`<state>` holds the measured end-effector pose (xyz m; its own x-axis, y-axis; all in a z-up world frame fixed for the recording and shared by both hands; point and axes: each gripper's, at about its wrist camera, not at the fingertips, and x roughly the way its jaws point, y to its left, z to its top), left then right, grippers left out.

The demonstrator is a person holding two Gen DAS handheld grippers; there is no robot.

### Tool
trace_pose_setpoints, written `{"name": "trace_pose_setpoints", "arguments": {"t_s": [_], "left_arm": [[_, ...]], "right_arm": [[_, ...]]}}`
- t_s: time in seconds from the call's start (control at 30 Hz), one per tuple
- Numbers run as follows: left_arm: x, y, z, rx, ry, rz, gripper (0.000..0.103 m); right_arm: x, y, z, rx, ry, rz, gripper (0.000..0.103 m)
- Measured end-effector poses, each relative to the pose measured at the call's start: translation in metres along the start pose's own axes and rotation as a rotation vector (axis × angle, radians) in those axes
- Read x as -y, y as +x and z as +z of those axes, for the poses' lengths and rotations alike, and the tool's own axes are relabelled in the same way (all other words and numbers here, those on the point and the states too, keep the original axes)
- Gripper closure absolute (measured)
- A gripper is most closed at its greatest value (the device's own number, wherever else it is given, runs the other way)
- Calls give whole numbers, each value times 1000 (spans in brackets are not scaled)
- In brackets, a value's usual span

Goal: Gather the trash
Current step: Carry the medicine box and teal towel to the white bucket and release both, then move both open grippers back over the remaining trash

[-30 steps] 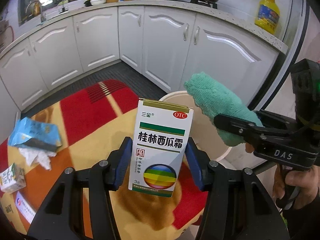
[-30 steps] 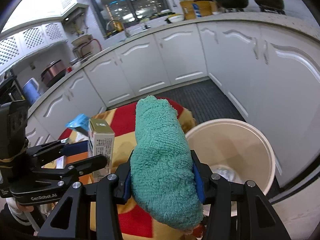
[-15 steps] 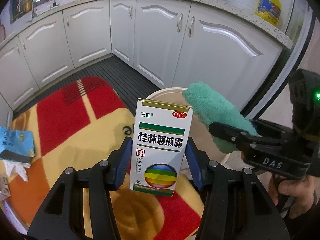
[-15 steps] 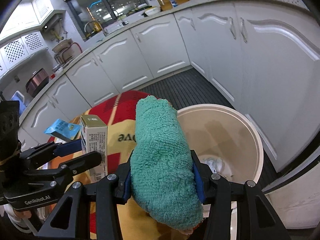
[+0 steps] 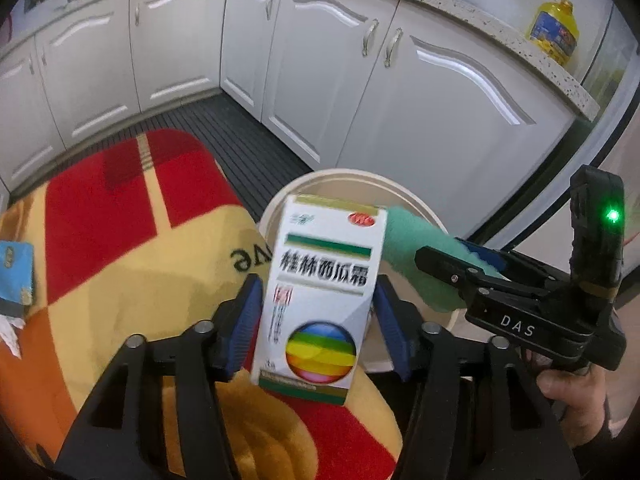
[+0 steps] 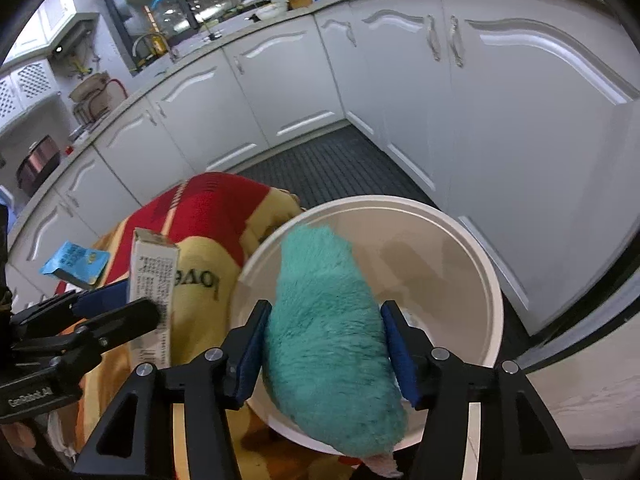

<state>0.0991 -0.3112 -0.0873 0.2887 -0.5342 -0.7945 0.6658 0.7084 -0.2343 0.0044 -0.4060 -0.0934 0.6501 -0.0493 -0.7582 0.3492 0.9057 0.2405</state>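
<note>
A white medicine box with a rainbow ball print stands tilted and blurred between the blue pads of my left gripper. Those jaws are opening and the pads no longer press on it. It hangs at the near rim of a cream round bin. My right gripper is over the bin, its jaws opening around a teal fluffy cloth that is sliding down between the pads. The box and left gripper show at the left in the right wrist view. The cloth also appears in the left wrist view.
A red and yellow blanket covers the surface left of the bin, with a blue packet on it. White cabinets curve behind, over a dark ribbed floor mat. A hand holds the right gripper's handle.
Both grippers came down and closer to the bin. Their jaws widened; the box tipped and the cloth slid lower between the pads.
</note>
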Motion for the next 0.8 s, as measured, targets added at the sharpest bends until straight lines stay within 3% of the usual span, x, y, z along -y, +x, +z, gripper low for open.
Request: {"name": "trace_pose_setpoints", "arguments": {"t_s": [0.17, 0.37, 0.8], "left_arm": [[-3, 0, -3, -5, -9, -11, 39], [-7, -8, -7, 5, -7, -3, 39], [-32, -54, -30, 93, -24, 114, 39]], "right_arm": [[-1, -2, -2, 0, 4, 9, 49], [-5, -8, -4, 8, 5, 12, 40], [-42, -17, -13, 9, -59, 53, 38]]}}
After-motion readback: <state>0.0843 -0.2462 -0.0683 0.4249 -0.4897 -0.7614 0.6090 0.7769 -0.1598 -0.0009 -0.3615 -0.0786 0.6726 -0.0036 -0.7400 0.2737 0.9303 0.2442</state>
